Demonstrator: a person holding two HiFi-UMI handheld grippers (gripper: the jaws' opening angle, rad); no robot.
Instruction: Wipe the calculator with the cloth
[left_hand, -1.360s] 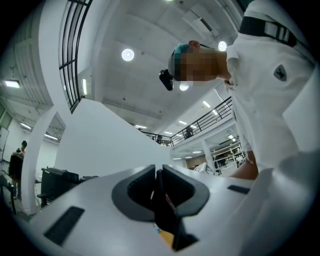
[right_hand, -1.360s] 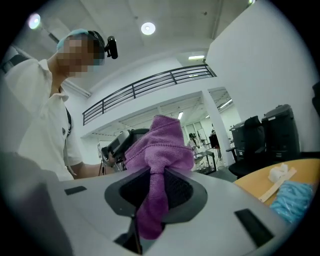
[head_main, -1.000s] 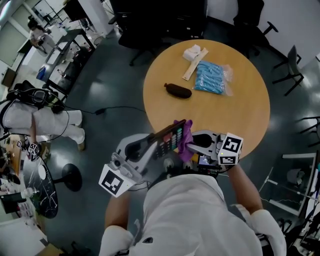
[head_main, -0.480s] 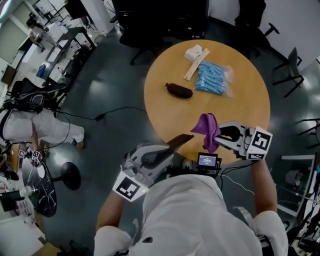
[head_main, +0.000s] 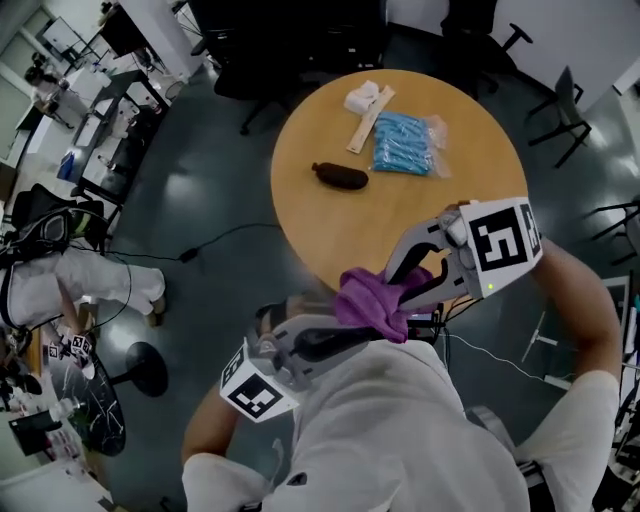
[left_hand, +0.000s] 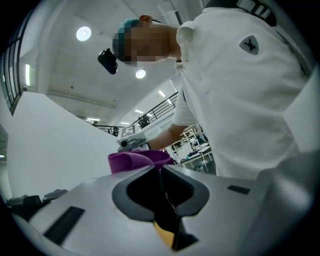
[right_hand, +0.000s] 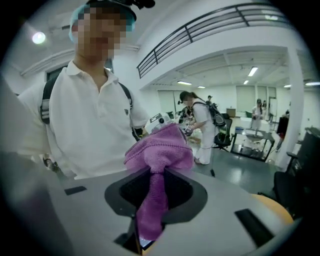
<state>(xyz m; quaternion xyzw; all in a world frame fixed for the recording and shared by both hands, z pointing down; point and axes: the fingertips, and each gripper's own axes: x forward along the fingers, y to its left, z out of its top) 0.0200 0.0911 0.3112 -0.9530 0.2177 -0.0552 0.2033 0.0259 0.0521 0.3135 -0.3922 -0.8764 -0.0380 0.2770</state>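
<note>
My right gripper is raised over the table's near edge, shut on a purple cloth that bunches out past its jaw tips. In the right gripper view the cloth runs down between the jaws. My left gripper is held level below it, close to the person's chest. It is shut on the calculator, which shows only as a thin dark slab seen edge-on between the jaws. In the left gripper view the cloth sits just beyond the left jaw tips. In the head view the cloth hides the calculator.
A round wooden table carries a dark brown pouch, a blue packet, a wooden stick and a white wad. Office chairs stand behind it. A person and a stool are at the left.
The cloth came off the calculator's keys, swung right, then rose with the right gripper to sit above the left jaw tips. The left gripper turned the calculator edge-on and shifted.
</note>
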